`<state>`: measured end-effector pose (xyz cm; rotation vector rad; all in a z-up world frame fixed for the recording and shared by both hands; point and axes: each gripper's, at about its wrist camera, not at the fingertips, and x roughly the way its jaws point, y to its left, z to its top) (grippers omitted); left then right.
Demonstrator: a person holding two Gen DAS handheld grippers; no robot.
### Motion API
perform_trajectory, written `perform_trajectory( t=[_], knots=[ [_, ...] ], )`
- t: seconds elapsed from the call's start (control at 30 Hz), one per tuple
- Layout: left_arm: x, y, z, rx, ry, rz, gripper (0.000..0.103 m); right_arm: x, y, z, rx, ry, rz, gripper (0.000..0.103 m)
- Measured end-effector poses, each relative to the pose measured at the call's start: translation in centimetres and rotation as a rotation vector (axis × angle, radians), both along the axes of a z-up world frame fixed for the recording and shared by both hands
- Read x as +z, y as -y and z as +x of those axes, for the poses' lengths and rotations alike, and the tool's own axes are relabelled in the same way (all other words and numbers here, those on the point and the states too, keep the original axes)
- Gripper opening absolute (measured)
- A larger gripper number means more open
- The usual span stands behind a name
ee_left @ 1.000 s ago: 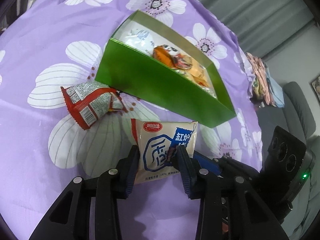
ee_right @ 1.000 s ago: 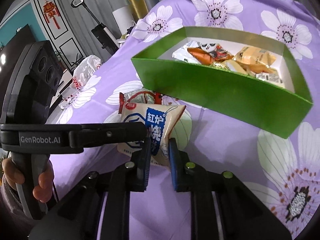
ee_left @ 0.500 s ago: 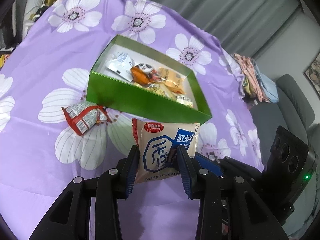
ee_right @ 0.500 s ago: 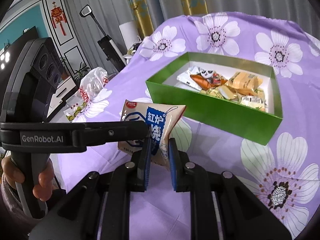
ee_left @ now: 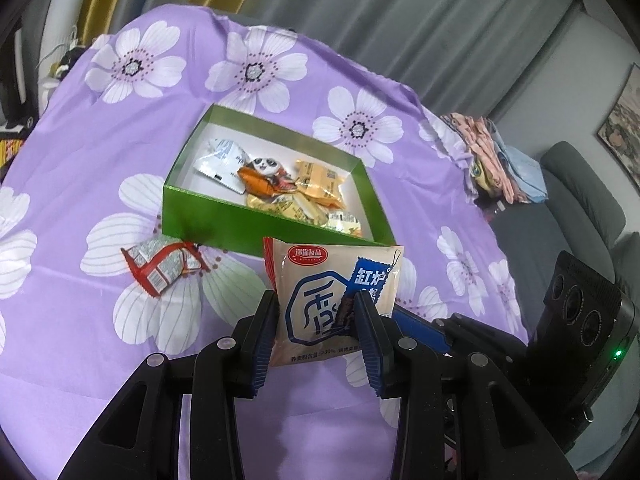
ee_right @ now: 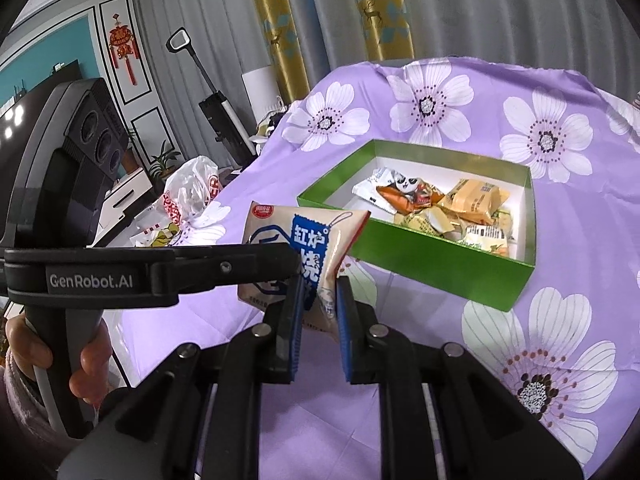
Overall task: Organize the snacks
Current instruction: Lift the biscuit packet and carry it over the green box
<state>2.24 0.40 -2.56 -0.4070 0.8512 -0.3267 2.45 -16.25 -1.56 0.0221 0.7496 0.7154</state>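
From my left wrist, my left fingers (ee_left: 316,330) are clamped on the lower half of a beige snack packet (ee_left: 334,292) with blue print, held up above the counter (ee_left: 100,148). The counter wears a purple cloth printed with big white flowers. Beyond the packet sits an open green box (ee_left: 208,222) with several wrapped snacks (ee_left: 280,188) inside; a red and silver wrapper (ee_left: 160,270) lies on the cloth just left of the box's near corner. Far behind hang grey curtains (ee_left: 400,20), and a grey sofa (ee_left: 580,196) stands at the right with folded clothes (ee_left: 492,160) beside it.

From my right wrist, my right fingers (ee_right: 318,308) pinch the same packet (ee_right: 312,248) by its right edge, with my other gripper coming in from the left. The green box (ee_right: 424,260) lies to the far right. At the left, past the counter's edge, I see a white plastic bag (ee_right: 192,192), a teal wall (ee_right: 40,64) with a red knot ornament (ee_right: 124,50), and gold-patterned curtains (ee_right: 372,8).
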Motion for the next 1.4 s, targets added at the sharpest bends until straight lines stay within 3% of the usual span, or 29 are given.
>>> perform_trajectory(
  t=[0.87, 1.4],
  knots=[
    [1.9, 1.5, 1.5, -0.046, 0.056, 0.032, 0.039, 1.2, 0.7, 0.4, -0.047, 0.055, -0.002, 0.017],
    [2.3, 1.4, 4.3, -0.053, 0.069, 0.035, 0.039, 1.3, 0.4, 3.3, -0.058, 0.072, -0.008, 0.017]
  ],
)
